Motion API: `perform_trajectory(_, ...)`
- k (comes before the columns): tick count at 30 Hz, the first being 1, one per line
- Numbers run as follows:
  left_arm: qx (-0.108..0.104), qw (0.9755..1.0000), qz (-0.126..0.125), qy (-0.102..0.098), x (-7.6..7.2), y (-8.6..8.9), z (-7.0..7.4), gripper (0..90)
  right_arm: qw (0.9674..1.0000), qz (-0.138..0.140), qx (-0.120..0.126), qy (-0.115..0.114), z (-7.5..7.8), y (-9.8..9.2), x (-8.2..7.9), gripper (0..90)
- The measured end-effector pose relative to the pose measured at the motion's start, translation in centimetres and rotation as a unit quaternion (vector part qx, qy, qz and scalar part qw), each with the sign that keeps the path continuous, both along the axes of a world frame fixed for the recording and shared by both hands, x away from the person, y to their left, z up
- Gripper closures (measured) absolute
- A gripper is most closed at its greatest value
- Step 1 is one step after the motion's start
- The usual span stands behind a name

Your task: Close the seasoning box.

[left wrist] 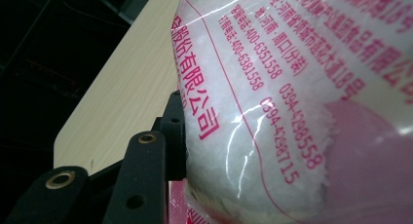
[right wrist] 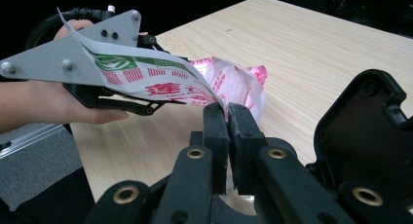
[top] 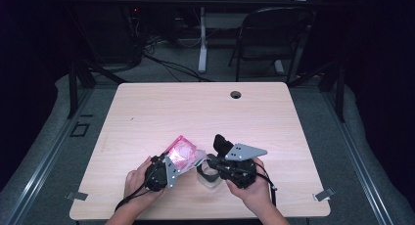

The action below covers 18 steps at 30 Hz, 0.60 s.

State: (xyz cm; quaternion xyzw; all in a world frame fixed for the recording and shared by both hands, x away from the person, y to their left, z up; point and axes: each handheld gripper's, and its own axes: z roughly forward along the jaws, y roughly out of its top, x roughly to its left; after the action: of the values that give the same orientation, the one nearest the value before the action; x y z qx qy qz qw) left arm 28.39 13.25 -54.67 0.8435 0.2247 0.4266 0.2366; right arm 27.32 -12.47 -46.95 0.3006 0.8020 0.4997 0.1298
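**Bag of white crystals pinched between two grippers at the near edge of the table**

Much of the bag (top: 183,153) is hard to read from the high view: it shows as a pink-and-white packet between the two hands, and the grey plates on the grippers cover part of it. In the left gripper view the bag fills the frame so closely that its edges are cut off; one black jaw presses against its side and the other jaw is hidden behind it. The red print is sharp there, but the bag's full outline cannot be made out.

The left gripper (top: 164,172) is clamped on the body of the bag. The right gripper (right wrist: 227,118) has its jaws together on a thin flap of the bag's wrapper, the pads nearly meeting with the film between them.

A clear container (top: 209,176) sits on the table (top: 195,107) just below the right gripper, mostly covered by it. A black object (right wrist: 363,131) at the right of the right gripper view is cut off by the frame. A folding chair (top: 274,34) stands beyond the table's far edge.
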Motion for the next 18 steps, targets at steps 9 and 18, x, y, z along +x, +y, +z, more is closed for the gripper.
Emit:
perform_trajectory(9, 0.011, 0.9998, 0.000, -0.017, -0.13, -0.11, 0.05, 62.0, 1.0000, 0.000, 0.002, 0.001, -0.09, -0.21, 0.02, 87.3)
perform_trajectory(18, 0.027, 0.9983, 0.008, -0.051, -0.30, -0.08, 0.47, 62.1, 1.0000, -0.001, 0.002, 0.005, -0.24, -0.20, 0.01, 87.3)
